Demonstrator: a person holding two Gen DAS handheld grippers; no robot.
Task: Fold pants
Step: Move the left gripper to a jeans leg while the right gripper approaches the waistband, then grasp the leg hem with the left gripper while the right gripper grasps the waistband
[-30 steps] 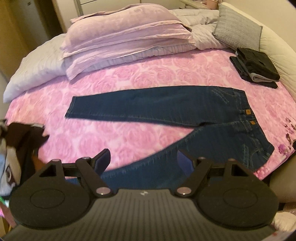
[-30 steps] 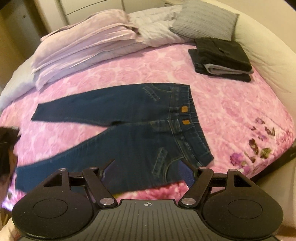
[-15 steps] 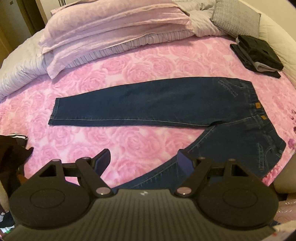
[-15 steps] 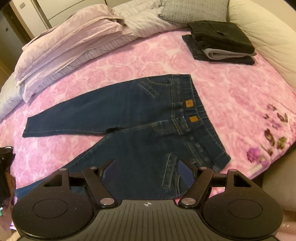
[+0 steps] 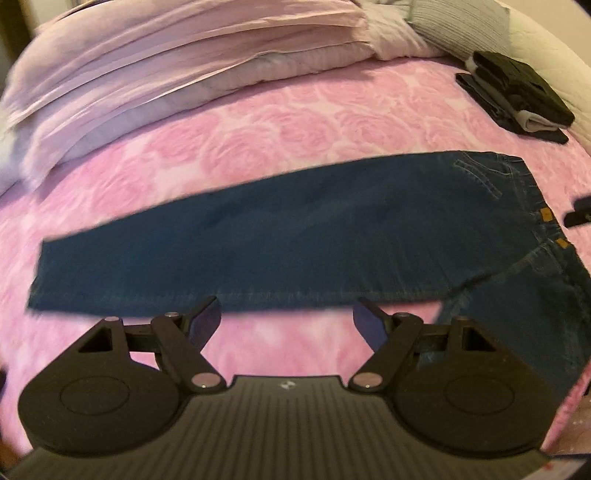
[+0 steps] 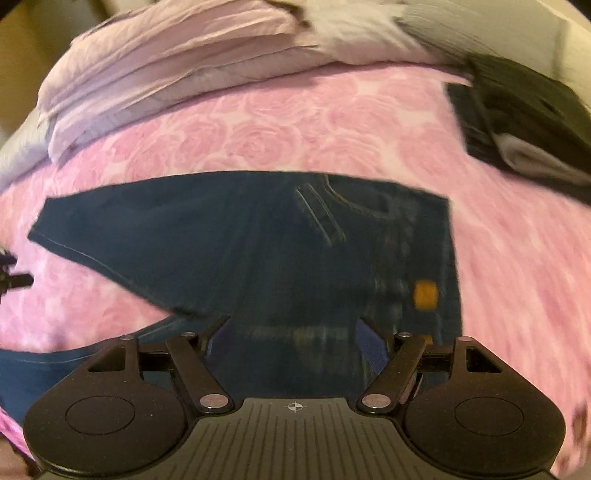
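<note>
Dark blue jeans [image 5: 295, 236] lie spread flat on a pink rose-patterned bedspread [image 5: 295, 122], legs splayed to the left and waistband with tan tags to the right. My left gripper [image 5: 286, 319] hovers open just in front of the far leg's lower seam, over bare pink cover. In the right wrist view the jeans [image 6: 229, 243] fill the middle, blurred. My right gripper [image 6: 295, 339] is open low over the seat and crotch area, beside the orange waistband tag [image 6: 425, 293]. Nothing is between either pair of fingers.
Pale lilac pillows and a folded duvet [image 5: 177, 62] are piled at the head of the bed. A stack of folded dark clothes [image 5: 517, 96] sits at the far right, near a grey cushion [image 5: 458, 26]. The other gripper's tip [image 5: 580, 214] shows at the right edge.
Both grippers have dropped lower and moved forward toward the jeans, which now look much larger. Both stay open. The jeans have not moved.
</note>
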